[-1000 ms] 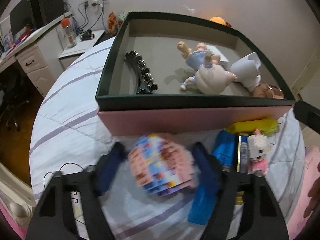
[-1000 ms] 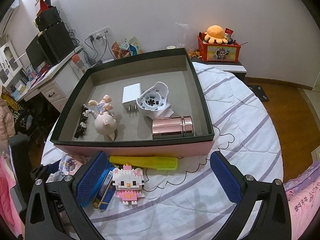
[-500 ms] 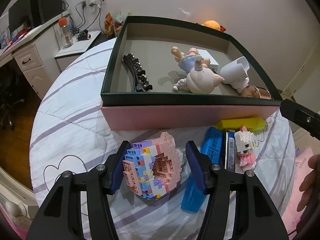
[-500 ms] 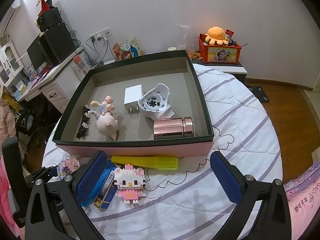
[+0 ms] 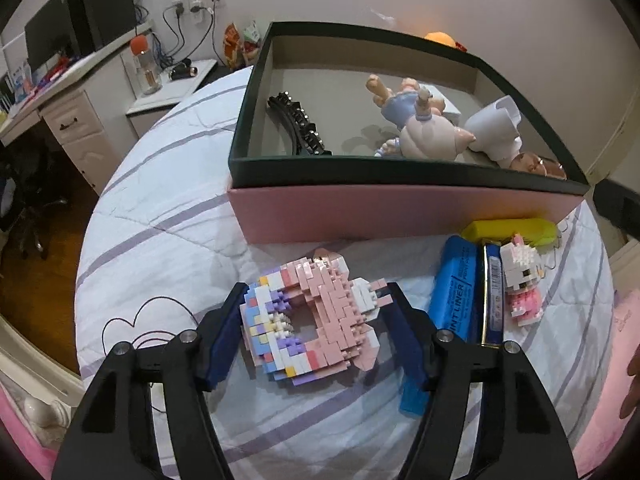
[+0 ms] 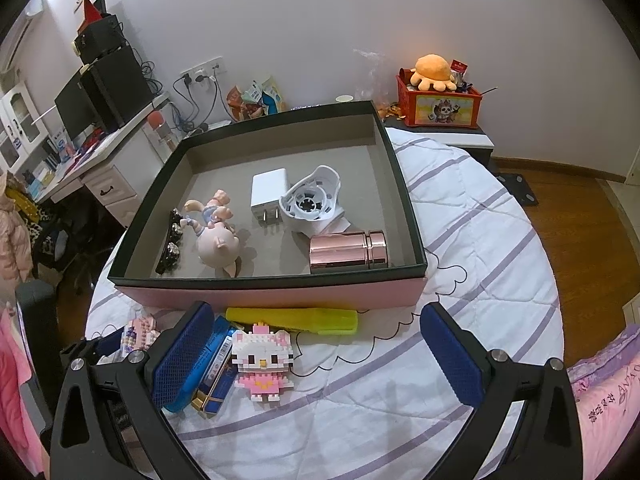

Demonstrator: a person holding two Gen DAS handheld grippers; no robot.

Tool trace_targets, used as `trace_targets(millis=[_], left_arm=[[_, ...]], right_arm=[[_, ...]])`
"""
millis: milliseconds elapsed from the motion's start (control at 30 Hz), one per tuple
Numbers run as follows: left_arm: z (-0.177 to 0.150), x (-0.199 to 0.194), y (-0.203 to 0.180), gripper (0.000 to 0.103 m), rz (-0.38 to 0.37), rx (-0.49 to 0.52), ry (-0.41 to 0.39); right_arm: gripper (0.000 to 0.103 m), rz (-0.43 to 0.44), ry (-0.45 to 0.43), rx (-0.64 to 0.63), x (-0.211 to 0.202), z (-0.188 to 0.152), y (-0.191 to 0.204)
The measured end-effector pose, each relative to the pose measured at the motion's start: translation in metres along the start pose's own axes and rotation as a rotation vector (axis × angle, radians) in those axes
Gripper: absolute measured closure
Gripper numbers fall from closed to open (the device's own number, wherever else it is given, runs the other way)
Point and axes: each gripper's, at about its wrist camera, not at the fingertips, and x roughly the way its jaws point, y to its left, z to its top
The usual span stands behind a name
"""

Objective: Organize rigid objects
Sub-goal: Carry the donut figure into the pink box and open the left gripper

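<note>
I read the task as roughly half complete. The box (image 6: 280,292) sits on the bed (image 6: 480,240) toward its far edge and already holds five items: a black hair clip (image 6: 170,248) along the left wall, a pig figurine (image 6: 216,236) beside it, a white charger (image 6: 269,194), a white plastic part (image 6: 314,200), and a rose-gold canister (image 6: 348,254) at the near right corner.

Outstanding items lie on the bed between the box's near wall and the bed's near edge:
1. A pink brick-built model (image 5: 316,316).
2. A blue tube (image 5: 454,300).
3. A dark blue stick (image 5: 493,292), touching the tube.
4. A brick-built cat figure (image 6: 262,360).
5. A yellow bar (image 6: 292,320), just beside the box's near wall.

My left gripper (image 5: 316,320) has its fingers to either side of the brick model. The left pad appears to touch it; a narrow gap may remain on the right, so I cannot tell whether the grip is made. The model rests on the bed.

My right gripper (image 6: 316,360) is spread wide and holds nothing, poised over the cat figure.

I judge five transfers into the box remain.
</note>
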Motion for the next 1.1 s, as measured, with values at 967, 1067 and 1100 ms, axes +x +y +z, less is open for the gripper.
trace_targets(millis=[967, 1067, 1100], left_arm=[[0.105, -0.027, -0.005, 0.035, -0.043, 0.007, -0.178], [0.116, -0.005, -0.004, 0.035, -0.047, -0.003, -0.152], [0.119, 0.002, -0.004, 0.035, -0.046, -0.006, -0.143]], right_arm=[[0.0, -0.001, -0.054, 0.031, 0.008, 0.037, -0.012], [0.0, -0.008, -0.052, 0.044, 0.015, 0.043, -0.018], [0.0, -0.01, -0.05, 0.047, 0.017, 0.044, -0.019]])
